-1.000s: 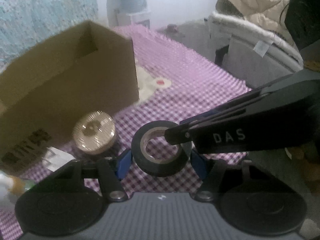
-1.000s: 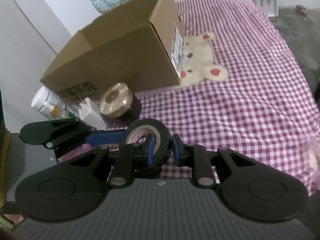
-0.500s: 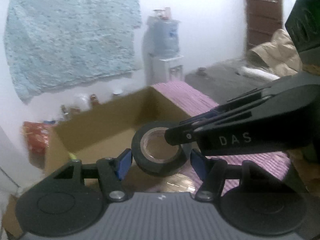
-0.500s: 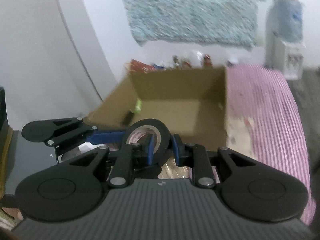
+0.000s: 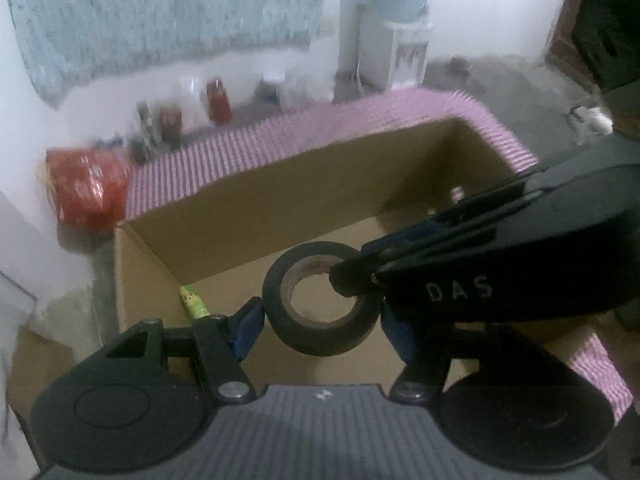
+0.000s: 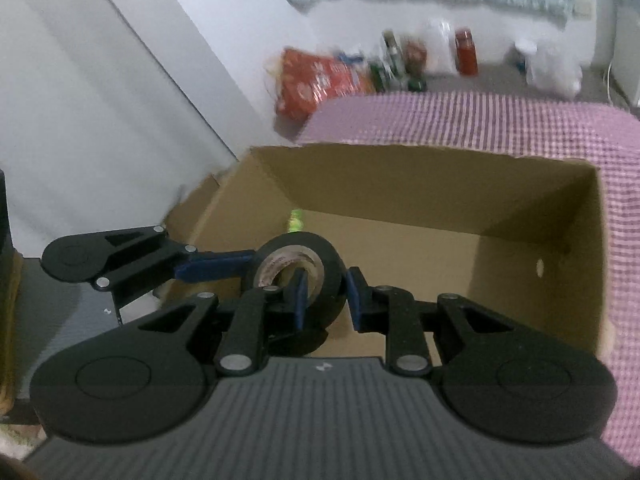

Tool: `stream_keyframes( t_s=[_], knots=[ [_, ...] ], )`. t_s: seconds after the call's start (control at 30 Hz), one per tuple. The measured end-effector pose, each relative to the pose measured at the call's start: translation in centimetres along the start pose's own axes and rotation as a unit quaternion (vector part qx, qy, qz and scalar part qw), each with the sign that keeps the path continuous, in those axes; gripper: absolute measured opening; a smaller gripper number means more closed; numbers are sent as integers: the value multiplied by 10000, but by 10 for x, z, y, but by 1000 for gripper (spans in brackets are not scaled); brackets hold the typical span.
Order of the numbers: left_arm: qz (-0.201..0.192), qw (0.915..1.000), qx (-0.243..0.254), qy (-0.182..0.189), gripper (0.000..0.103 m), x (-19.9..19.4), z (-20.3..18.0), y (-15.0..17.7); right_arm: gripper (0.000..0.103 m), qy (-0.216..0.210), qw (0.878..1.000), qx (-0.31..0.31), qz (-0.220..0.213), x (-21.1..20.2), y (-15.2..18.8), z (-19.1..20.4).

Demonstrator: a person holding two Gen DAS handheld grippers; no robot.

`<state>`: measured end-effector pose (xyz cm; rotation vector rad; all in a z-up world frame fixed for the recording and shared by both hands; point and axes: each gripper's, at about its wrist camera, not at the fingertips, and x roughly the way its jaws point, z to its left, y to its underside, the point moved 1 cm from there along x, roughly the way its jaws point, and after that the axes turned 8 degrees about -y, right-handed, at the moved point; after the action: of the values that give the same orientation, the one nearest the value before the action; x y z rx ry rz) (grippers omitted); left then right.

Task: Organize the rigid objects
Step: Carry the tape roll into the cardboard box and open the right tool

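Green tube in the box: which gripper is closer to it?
Left. The left gripper hangs just over the green tube; the right gripper sits beyond the tape roll.

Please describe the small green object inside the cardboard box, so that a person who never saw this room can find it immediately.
Find the open cardboard box standing on the pink checked cloth. Look inside, at the left end of its floor, near the corner below the black tape roll that the grippers hold above the box. The small bright green tube lies there, the only green thing against plain brown cardboard.
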<state>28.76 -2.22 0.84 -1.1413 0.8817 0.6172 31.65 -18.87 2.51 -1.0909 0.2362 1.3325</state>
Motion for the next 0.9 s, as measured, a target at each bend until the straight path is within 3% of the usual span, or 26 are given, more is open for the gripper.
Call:
stream_keyframes(
  t_s=[0.13,0.33,0.5,0.6,0.9],
  knots=[
    [405,9991,-88,-85,66,35,12,-13,21,-122,9987,367,328,38,-20,-21],
    [623,9969,33,-470,66,56,14,-20,22,-308,9953,702,599,72,-32,-40],
    [608,9933,302,-937,66,66,6,-25,26,-466,9932,860,638,91,-35,-45],
    [648,9924,293,-1001,66,71,7,-27,31,-629,9897,1124,625,97,-35,-53],
    [137,9943,277,-1023,69,40,5,-32,39,-820,9868,1329,419,77,-30,-56]
  ],
)
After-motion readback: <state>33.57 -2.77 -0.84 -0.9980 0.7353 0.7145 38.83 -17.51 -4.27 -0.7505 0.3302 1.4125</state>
